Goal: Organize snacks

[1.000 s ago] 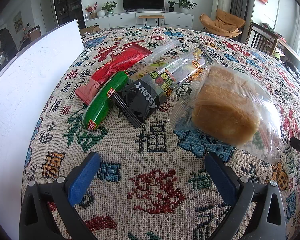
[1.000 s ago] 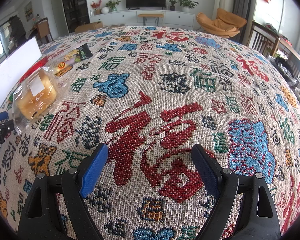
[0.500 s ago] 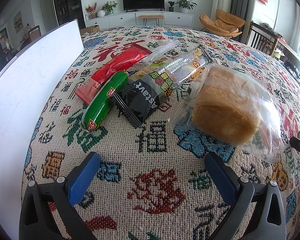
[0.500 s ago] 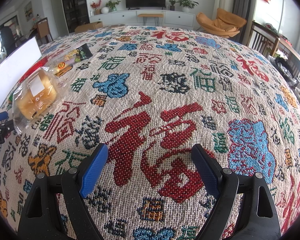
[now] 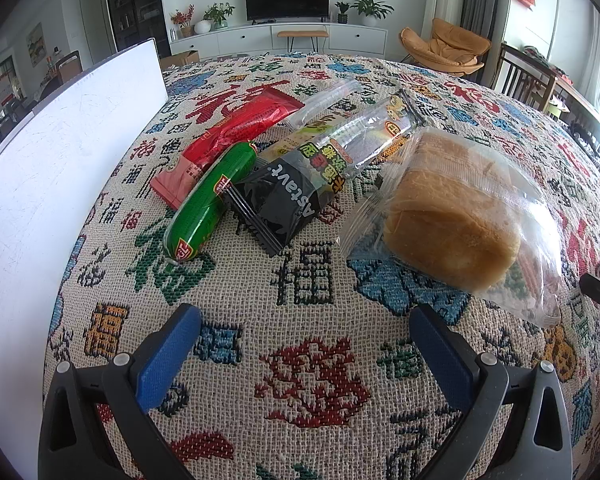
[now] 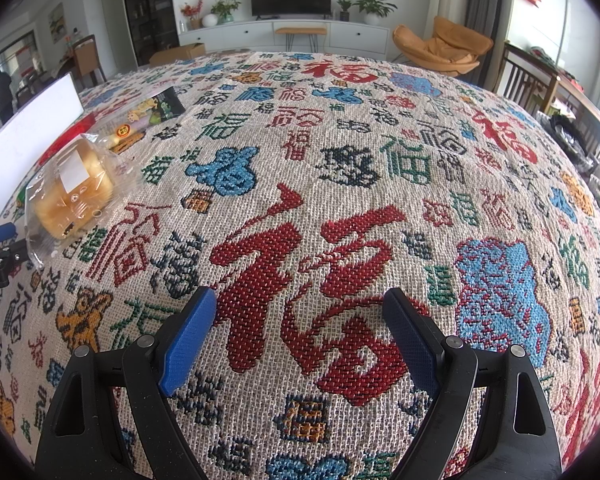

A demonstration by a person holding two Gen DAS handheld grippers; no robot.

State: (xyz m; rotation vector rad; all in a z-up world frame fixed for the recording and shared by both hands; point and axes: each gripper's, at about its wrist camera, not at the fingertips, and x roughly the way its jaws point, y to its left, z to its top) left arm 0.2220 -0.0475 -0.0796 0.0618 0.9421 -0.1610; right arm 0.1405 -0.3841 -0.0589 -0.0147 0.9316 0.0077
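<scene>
Left wrist view: left gripper (image 5: pixel 304 340) jaws spread wide, nothing between them, over the patterned tablecloth (image 5: pixel 312 376). Clear bag (image 5: pixel 496 184) contains a golden bread loaf (image 5: pixel 448 232), lying ahead to the right. Beside it: black packet (image 5: pixel 282 200), green sausage (image 5: pixel 210 200) touching the red wrapper (image 5: pixel 236 136), and a long clear-wrapped snack (image 5: pixel 364 136). White board (image 5: pixel 40 184) edges the left side.

Right wrist view: right gripper (image 6: pixel 300 328) jaws released, empty. Bread loaf (image 6: pixel 74 188) far left; broad open tablecloth (image 6: pixel 340 184) ahead.
</scene>
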